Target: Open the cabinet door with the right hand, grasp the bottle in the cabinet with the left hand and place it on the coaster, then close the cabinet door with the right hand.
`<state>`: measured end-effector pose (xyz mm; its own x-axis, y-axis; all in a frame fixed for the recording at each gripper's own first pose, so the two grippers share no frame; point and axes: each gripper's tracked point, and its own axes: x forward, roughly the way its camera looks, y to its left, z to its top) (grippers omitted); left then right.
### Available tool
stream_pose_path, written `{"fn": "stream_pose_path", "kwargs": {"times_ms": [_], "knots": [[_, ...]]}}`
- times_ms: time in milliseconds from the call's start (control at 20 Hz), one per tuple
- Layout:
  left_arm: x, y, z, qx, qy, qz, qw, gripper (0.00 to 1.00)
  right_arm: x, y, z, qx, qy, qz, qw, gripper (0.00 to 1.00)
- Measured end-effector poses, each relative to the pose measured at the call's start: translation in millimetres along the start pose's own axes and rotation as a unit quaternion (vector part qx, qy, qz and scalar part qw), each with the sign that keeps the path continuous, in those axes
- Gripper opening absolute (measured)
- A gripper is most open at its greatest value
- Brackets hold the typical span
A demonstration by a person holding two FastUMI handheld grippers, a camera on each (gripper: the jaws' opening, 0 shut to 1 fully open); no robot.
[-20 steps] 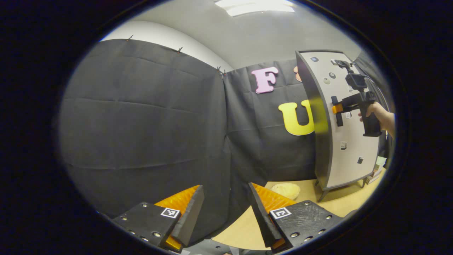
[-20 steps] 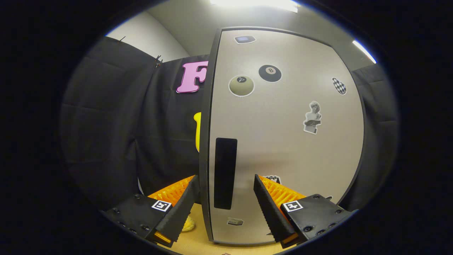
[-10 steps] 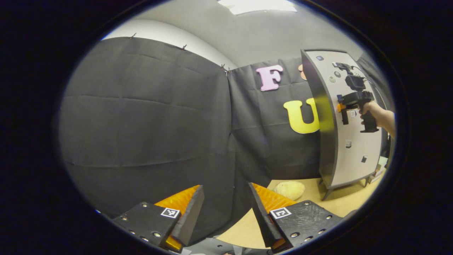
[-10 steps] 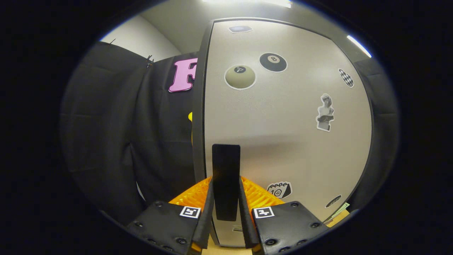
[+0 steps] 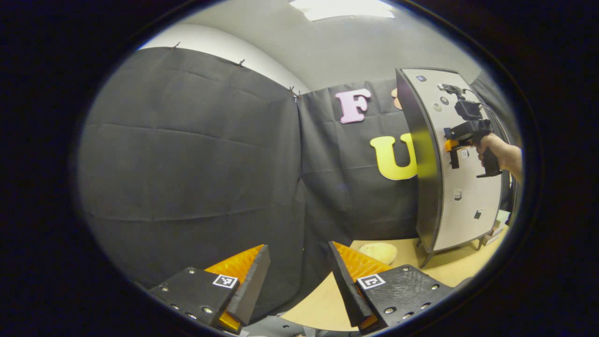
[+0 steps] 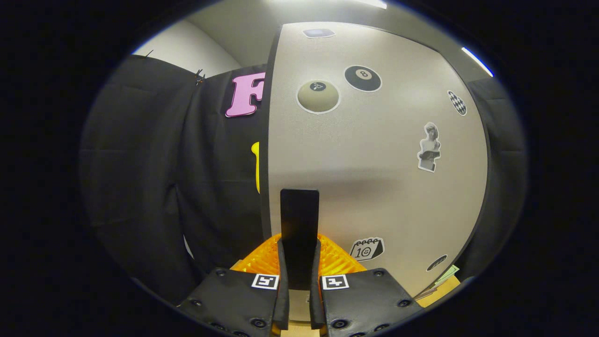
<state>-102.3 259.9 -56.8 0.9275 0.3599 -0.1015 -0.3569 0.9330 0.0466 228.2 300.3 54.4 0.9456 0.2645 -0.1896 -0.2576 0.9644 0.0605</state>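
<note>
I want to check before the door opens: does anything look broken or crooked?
Nothing stands out. The cabinet door looks whole and shut, the right gripper is clamped squarely on its handle, and the left gripper waits open.

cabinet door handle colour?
Black: a flat vertical bar handle on the light grey cabinet door, clearest in the right gripper view, clamped by the right gripper.

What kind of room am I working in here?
Probably a staged recording booth, not a home: black cloth walls, a small stickered cabinet standing on a wooden tabletop, and a ceiling light panel.
</note>
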Motion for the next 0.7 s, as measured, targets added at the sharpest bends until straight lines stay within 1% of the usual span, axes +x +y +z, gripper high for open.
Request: {"fn": "stream_pose_path", "kwargs": {"times_ms": [50,100,150,200,250,300,350,400,450,500,550,700], "knots": [[3,-6,2,-0.002,-0.001,-0.007,1.0,0.75,-5,0,1,-0.002,0.0,0.005,1.0,0.19],[4,-12,3,-0.004,-0.002,-0.015,1.0,0.77,-9,0,0,-0.002,0.002,0.01,1.0,0.19],[6,-18,5,-0.006,-0.005,-0.023,1.0,0.75,-14,0,0,0.002,0.003,0.016,1.0,0.19],[7,-27,8,-0.007,-0.009,-0.032,0.999,0.75,-18,1,-1,0.008,0.006,0.025,1.0,0.2],[8,-34,11,-0.007,-0.013,-0.041,0.999,0.77,-24,2,0,0.013,0.009,0.033,0.999,0.2],[8,-42,12,-0.006,-0.017,-0.051,0.999,0.75,-30,3,0,0.017,0.013,0.041,0.999,0.2],[9,-49,15,-0.006,-0.021,-0.059,0.998,0.75,-34,2,1,0.019,0.016,0.048,0.999,0.19],[9,-57,15,-0.007,-0.023,-0.067,0.997,0.77,-39,2,0,0.018,0.02,0.054,0.998,0.19],[11,-63,17,-0.008,-0.026,-0.075,0.997,0.75,-43,0,0,0.02,0.021,0.057,0.998,0.19],[11,-66,18,-0.007,-0.028,-0.081,0.996,0.75,-47,-1,0,0.024,0.018,0.06,0.998,0.19],[12,-68,20,-0.006,-0.031,-0.085,0.996,0.77,-51,-3,0,0.026,0.016,0.062,0.998,0.19],[13,-77,22,-0.006,-0.034,-0.098,0.995,0.75,-56,-5,-1,0.029,0.012,0.064,0.997,0.19]]}}
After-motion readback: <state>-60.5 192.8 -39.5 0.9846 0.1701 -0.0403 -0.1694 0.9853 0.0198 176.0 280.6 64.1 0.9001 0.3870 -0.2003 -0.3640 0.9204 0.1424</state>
